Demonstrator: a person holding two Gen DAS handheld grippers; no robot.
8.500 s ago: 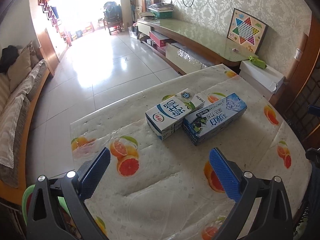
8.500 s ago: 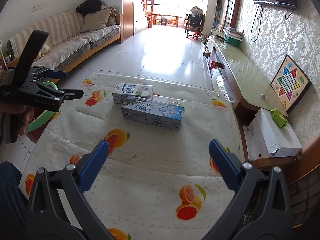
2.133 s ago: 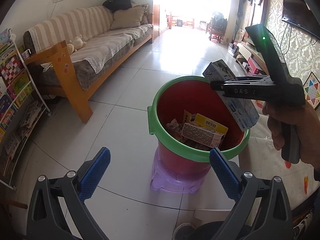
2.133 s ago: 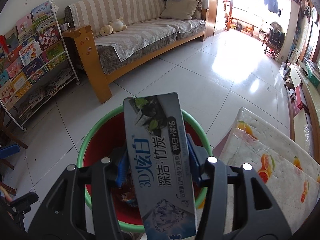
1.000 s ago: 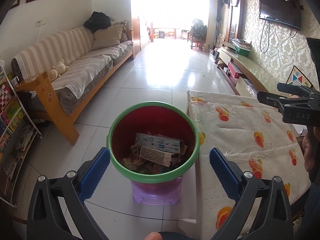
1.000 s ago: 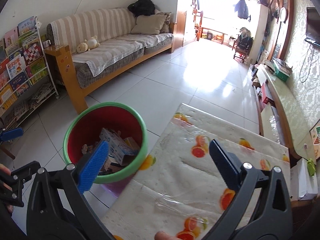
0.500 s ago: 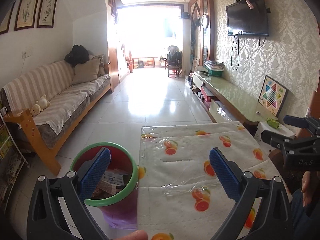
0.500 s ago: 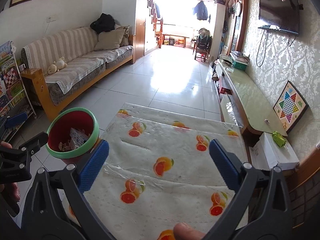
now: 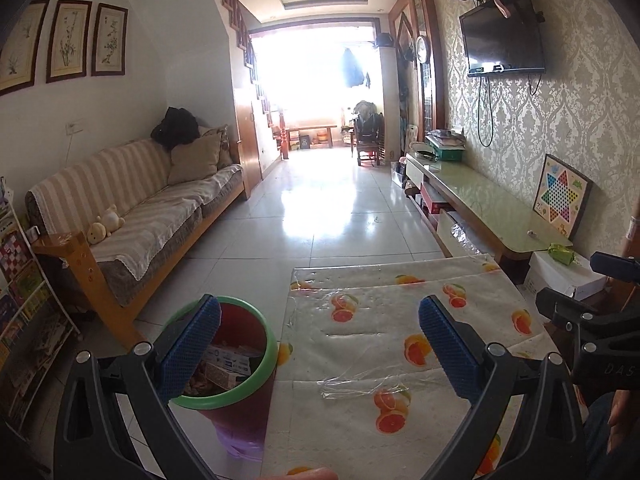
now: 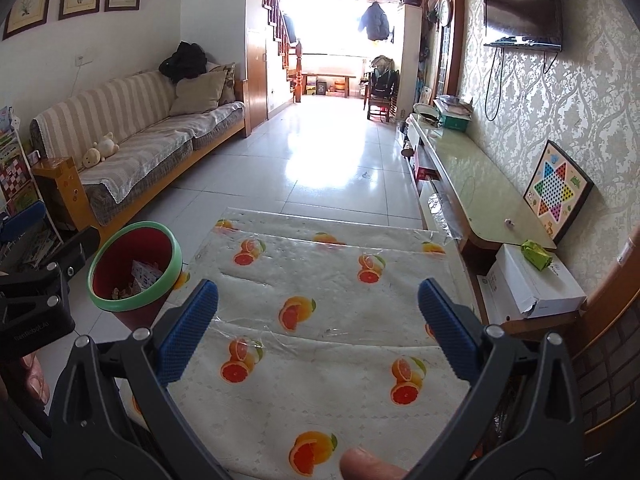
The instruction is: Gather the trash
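A red bin with a green rim (image 9: 262,364) (image 10: 170,276) stands on a purple stool beside the table's left edge, with cardboard boxes (image 9: 228,362) (image 10: 146,272) lying inside it. The table wears a white cloth printed with oranges (image 9: 400,320) (image 10: 320,292) and carries no loose items. My left gripper (image 9: 318,344) hovers open over the near left corner, its left finger in front of the bin. My right gripper (image 10: 318,328) hangs open above the near middle of the cloth. Nothing sits between either pair of blue pads.
A striped sofa (image 10: 132,140) runs along the left wall, with a bookshelf (image 9: 20,300) nearer. On the right are a long low cabinet (image 10: 476,184), a white box (image 10: 532,284) with a green packet and a game board (image 10: 556,190). Tiled floor stretches ahead.
The right gripper dropped the toothpaste box into the bin and opened. Both grippers have since drawn back and tilted up from the bin, so the bare table and room now fill both views.
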